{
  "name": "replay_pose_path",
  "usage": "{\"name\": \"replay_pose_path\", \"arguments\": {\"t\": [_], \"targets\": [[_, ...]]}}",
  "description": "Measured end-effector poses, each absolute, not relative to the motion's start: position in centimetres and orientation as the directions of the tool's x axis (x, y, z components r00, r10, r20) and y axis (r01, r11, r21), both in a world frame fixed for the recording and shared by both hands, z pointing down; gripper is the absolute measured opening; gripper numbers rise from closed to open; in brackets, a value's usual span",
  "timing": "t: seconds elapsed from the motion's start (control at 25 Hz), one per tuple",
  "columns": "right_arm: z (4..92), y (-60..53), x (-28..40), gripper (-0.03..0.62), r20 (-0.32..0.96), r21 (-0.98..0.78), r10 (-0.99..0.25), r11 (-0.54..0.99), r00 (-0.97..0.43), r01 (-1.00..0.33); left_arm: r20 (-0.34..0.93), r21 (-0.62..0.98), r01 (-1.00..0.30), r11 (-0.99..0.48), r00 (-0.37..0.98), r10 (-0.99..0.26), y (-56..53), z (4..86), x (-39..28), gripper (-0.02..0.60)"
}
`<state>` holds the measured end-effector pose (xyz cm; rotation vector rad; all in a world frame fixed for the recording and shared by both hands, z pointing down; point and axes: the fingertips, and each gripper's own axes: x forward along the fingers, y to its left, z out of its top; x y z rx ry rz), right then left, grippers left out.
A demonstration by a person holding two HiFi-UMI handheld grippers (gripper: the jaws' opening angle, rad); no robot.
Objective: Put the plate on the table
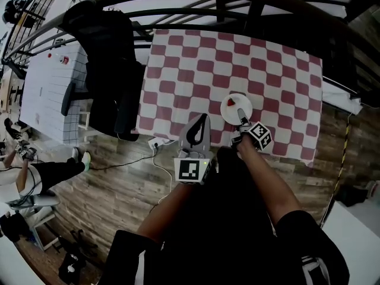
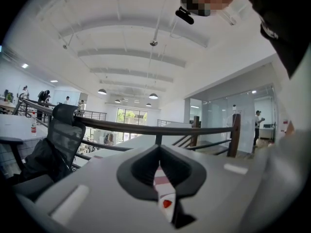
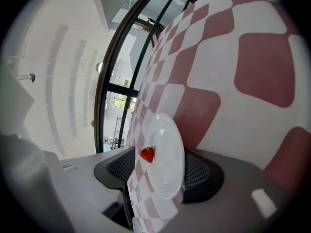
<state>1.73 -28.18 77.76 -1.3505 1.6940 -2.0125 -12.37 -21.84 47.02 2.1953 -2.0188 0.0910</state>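
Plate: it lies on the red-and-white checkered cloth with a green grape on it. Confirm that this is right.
One detail is wrong. The plate does lie on the red-and-white checkered cloth, but the thing on it is a red strawberry, not a green grape. The right gripper view shows this most clearly.

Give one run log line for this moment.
plate: on table, strawberry on it | right gripper: jaws open, at plate | left gripper: jaws shut, empty
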Motion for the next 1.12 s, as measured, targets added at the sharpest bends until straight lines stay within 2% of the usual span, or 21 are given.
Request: {"name": "replay_pose_path", "arguments": {"t": [0.2, 0.32, 0.48, 0.92, 1.12], "targets": [[77.4, -27.2, 2.2, 0.333, 0.550, -0.827, -0.638, -0.324, -0.539, -0.460, 0.115, 0.086, -0.993, -0.086, 0.095, -0.989, -21.1, 46.0, -12.9, 0.009], [77.3, -26.0, 2.8, 0.344, 0.563, -0.816, -0.637, -0.327, -0.527, -0.476, 0.106, 0.088, -0.992, -0.090, 0.099, -0.989, -20.4, 45.5, -13.2, 0.009], [77.2, -24.7, 3.1, 0.339, 0.547, -0.830, -0.641, -0.328, -0.539, -0.452, 0.099, 0.100, -0.991, -0.092, 0.102, -0.990, -19.6, 45.4, -13.5, 0.009], [70.8, -21.6, 1.9, 0.319, 0.430, -0.886, -0.671, -0.187, -0.604, -0.423, 0.093, 0.131, -0.977, -0.167, 0.180, -0.979, -17.0, 45.6, -12.7, 0.009], [66.2, -20.0, 0.5, 0.275, 0.335, -0.933, -0.700, -0.150, -0.631, -0.328, 0.089, 0.147, -0.966, -0.214, 0.229, -0.969, -15.9, 45.3, -11.8, 0.008]]}}
